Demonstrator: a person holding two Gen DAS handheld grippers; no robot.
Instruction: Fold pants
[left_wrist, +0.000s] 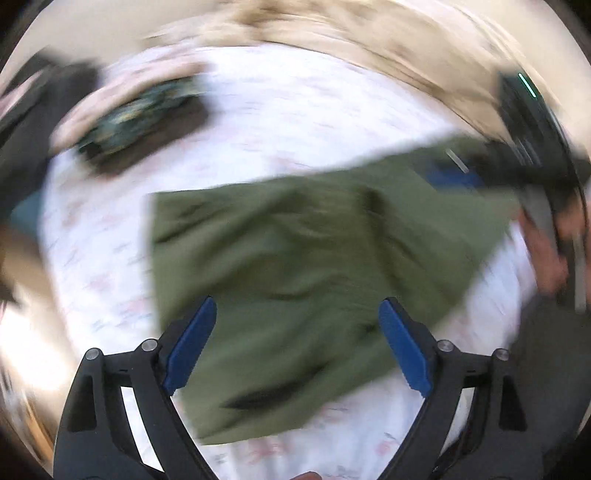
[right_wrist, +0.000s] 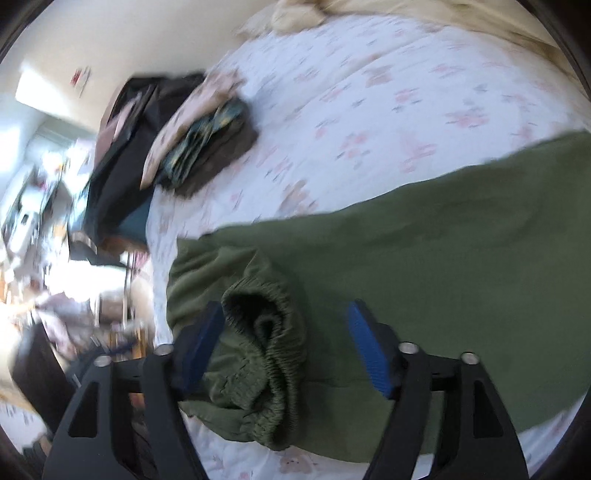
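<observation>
One pair of green pants (right_wrist: 424, 258) lies on one floral bedsheet (right_wrist: 369, 92). Two grippers are in play, the left gripper (left_wrist: 297, 343) and the right gripper (right_wrist: 286, 347), each with two blue pads. One stack of folded clothes (right_wrist: 207, 147) sits well apart.

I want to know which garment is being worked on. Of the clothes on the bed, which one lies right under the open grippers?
The olive green pants, spread flat on the floral sheet beneath both grippers. The other clothes sit folded in a stack near the bed's far edge.
</observation>
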